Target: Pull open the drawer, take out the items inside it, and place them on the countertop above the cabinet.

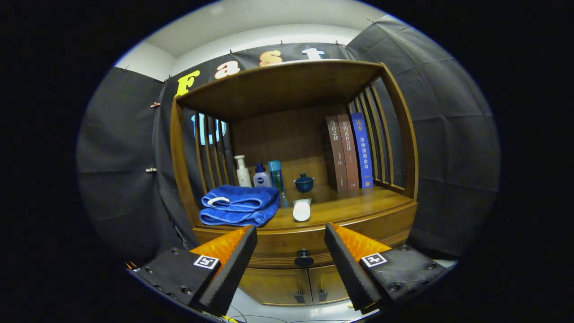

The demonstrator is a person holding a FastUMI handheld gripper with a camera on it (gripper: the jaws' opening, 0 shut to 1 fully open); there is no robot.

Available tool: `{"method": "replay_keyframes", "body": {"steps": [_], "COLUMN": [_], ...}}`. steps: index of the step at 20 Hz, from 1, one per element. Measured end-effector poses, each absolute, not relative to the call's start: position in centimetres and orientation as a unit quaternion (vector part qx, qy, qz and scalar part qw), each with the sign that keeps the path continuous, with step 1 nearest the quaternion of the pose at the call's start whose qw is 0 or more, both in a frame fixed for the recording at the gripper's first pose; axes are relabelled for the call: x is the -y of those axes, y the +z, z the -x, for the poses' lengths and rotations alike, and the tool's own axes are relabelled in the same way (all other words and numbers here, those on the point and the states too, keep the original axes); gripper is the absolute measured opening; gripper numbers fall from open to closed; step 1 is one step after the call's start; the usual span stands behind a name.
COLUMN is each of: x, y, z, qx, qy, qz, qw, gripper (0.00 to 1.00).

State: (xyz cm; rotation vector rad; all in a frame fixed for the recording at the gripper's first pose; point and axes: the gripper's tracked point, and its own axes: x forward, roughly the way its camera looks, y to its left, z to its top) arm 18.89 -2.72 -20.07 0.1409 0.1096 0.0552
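A wooden cabinet stands ahead with its drawer (287,246) closed; a dark round knob (304,259) sits at the drawer's middle. My gripper (290,233) is open, its fingers spread to either side of the knob and still short of it, with nothing between them. Above the drawer runs the countertop (354,207). A white tube (302,210) lies on the countertop near its front edge, just above the knob. What the drawer holds is hidden.
On the countertop lie a folded blue towel (240,205) at the left, bottles (260,176) and a small blue lidded cup (304,183) behind, and three books (350,151) upright at the right. Two lower cabinet doors (291,285) are shut under the drawer. A shelf roof (278,85) covers the countertop.
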Motion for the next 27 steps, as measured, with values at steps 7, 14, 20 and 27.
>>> {"method": "replay_keyframes", "body": {"steps": [7, 14, 20, 27], "x": [3.7, 4.3, 3.8, 4.3], "y": [-12.3, -6.8, -7.3, -6.8], "z": [-14.2, -10.4, -8.7, -7.9], "qx": [-0.039, -0.034, -0.055, -0.044], "qy": [0.038, 0.039, 0.058, 0.064], "qz": [-0.069, -0.053, -0.061, -0.077], "qw": [0.996, 0.997, 0.995, 0.994], "gripper": [0.99, 0.99, 0.99, 0.99]}}
